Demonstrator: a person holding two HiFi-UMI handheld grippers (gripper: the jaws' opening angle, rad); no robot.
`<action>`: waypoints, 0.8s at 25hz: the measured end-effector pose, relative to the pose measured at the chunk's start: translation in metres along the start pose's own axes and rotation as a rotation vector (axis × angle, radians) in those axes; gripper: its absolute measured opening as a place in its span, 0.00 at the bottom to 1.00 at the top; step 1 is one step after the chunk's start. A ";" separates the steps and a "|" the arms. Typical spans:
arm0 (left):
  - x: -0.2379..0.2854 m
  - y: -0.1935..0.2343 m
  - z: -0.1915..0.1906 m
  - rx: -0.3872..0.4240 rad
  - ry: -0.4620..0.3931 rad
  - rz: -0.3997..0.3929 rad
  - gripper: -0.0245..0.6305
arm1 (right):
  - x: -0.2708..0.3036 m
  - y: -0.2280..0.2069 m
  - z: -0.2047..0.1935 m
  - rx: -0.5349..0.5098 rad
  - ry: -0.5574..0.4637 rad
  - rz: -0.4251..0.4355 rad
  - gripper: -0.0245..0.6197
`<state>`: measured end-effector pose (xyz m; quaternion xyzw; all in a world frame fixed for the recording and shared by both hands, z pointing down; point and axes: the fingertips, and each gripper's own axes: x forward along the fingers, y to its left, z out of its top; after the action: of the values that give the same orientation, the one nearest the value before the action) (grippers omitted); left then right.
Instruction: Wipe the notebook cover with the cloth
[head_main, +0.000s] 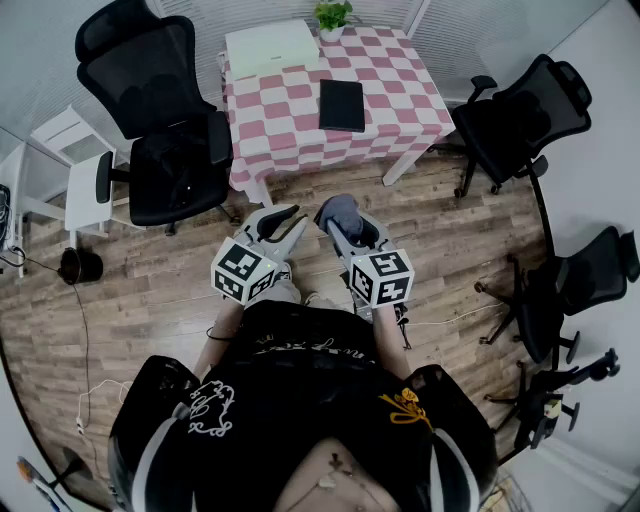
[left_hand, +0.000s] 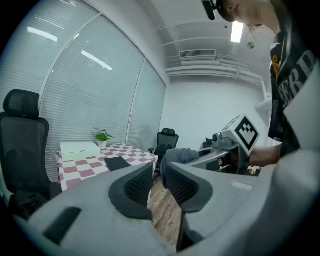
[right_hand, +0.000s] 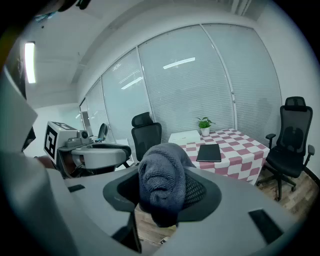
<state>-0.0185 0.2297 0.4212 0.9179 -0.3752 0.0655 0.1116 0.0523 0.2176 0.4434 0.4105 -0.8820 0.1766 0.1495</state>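
person: black top (head_main: 320, 400), stands on the brown wood-plank floor (head_main: 150, 290), well short of the table.
left gripper: grey two-jaw tool with marker cube (left_hand: 159, 186), near left; jaws a narrow way apart, nothing between them.
right gripper: matching grey tool (right_hand: 161, 197), near right, just beside the left one; jaws pinching the cloth.
cloth: grey-blue knitted cloth (right_hand: 162, 170), bunched into a lump and drooping over the jaw tips.
chairs: black mesh office chair (head_main: 160, 130) left of the table, another (head_main: 520, 115) right of it.
table: pink-and-white checked tablecloth table (head_main: 290, 110), far centre.
notebook: flat black closed notebook (head_main: 342, 105), lying on the table's right half, untouched.
far edge: white flat box (head_main: 270, 45) and small green potted plant (head_main: 332, 15), apart from the notebook.
step in hand (judged): bringing the cloth to the table; wiping not begun.
method (judged): step close between the chairs, lay the hanging cloth flat on the cover, press lightly, steady the notebook's edge with the left gripper so it does not slide.
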 end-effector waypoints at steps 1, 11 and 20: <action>0.000 0.004 0.001 -0.001 0.001 -0.001 0.16 | 0.003 0.000 0.002 0.000 0.002 -0.002 0.30; 0.013 0.043 0.011 0.005 0.003 -0.014 0.16 | 0.033 -0.009 0.023 0.025 -0.029 -0.021 0.30; 0.012 0.090 0.018 0.039 0.009 -0.009 0.16 | 0.080 -0.002 0.046 0.010 -0.032 -0.016 0.30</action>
<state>-0.0726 0.1548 0.4203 0.9214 -0.3690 0.0763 0.0957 -0.0012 0.1429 0.4351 0.4213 -0.8800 0.1730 0.1347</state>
